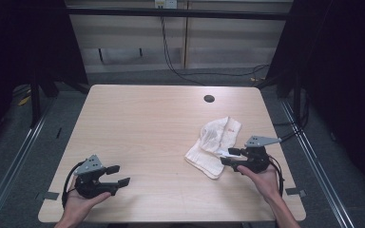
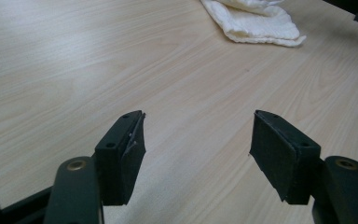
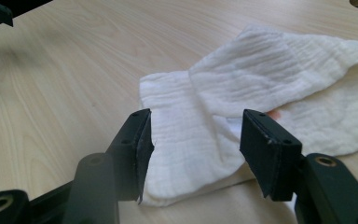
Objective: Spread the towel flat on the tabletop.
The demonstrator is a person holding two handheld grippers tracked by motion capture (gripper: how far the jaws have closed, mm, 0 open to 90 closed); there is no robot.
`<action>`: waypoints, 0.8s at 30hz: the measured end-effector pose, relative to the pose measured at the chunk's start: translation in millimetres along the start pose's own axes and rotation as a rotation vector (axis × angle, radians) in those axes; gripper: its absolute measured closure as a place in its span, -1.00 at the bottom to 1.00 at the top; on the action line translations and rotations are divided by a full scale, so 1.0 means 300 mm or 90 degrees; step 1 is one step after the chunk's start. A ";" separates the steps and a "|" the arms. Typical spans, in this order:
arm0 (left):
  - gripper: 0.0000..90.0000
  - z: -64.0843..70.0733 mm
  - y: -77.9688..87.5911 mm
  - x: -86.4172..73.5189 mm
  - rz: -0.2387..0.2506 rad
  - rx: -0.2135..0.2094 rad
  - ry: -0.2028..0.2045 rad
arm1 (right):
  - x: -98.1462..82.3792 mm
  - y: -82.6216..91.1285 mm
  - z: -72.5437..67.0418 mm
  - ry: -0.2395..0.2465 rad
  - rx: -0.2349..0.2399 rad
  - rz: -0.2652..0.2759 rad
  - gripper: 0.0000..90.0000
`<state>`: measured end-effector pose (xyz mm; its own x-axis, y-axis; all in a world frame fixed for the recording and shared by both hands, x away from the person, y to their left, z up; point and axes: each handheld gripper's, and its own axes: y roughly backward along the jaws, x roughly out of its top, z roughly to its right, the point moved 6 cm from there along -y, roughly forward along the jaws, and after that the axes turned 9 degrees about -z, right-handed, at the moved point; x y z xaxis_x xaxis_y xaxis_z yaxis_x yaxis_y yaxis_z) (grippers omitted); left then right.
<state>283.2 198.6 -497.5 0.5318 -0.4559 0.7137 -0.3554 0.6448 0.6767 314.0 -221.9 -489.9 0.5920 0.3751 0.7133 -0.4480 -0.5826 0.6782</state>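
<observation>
A white folded cloth (image 1: 214, 145) with small red marks lies crumpled on the right half of the wooden table (image 1: 147, 123). My right gripper (image 1: 230, 156) is at the cloth's near right edge, held in a hand, and points left. In the right gripper view its jaws (image 3: 196, 149) stand open just above the cloth (image 3: 261, 79), and the pads do not press on it. My left gripper (image 1: 118, 175) rests in a hand near the front left of the table. It is open with nothing between its jaws (image 2: 198, 149), and the cloth (image 2: 256, 21) lies far ahead of it.
A round dark cable hole (image 1: 209, 99) sits in the table's far right part. Grey tape marks lie at the front corners (image 1: 51, 195) (image 1: 295, 192). Black cables run over the floor behind the table, and dark curtains stand on both sides.
</observation>
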 end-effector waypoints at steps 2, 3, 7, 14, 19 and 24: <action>-0.23 -0.002 -0.001 -0.001 -0.002 -0.001 -0.001 | 0.013 -0.002 0.011 -0.002 0.005 -0.001 -0.02; -0.23 -0.003 -0.004 -0.001 -0.006 -0.002 0.003 | 0.030 -0.009 0.027 -0.011 0.021 -0.001 -0.02; -0.23 -0.004 -0.008 0.000 -0.010 0.001 0.000 | 0.039 -0.051 0.055 -0.019 0.019 -0.023 -0.01; -0.21 -0.008 -0.017 0.011 -0.008 0.003 0.004 | 0.025 -0.103 0.071 -0.007 0.017 -0.068 -0.10; -0.21 -0.005 -0.032 0.013 -0.020 0.003 -0.003 | 0.064 -0.099 0.131 -0.010 0.008 -0.083 -0.14; -0.21 -0.005 -0.037 0.011 -0.025 0.002 -0.006 | 0.040 -0.143 0.159 -0.007 0.013 -0.090 -0.20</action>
<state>290.1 191.0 -503.0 0.5388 -0.4864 0.6878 -0.3365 0.6242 0.7050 372.2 -226.8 -518.7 0.6554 0.4464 0.6092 -0.3467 -0.5388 0.7678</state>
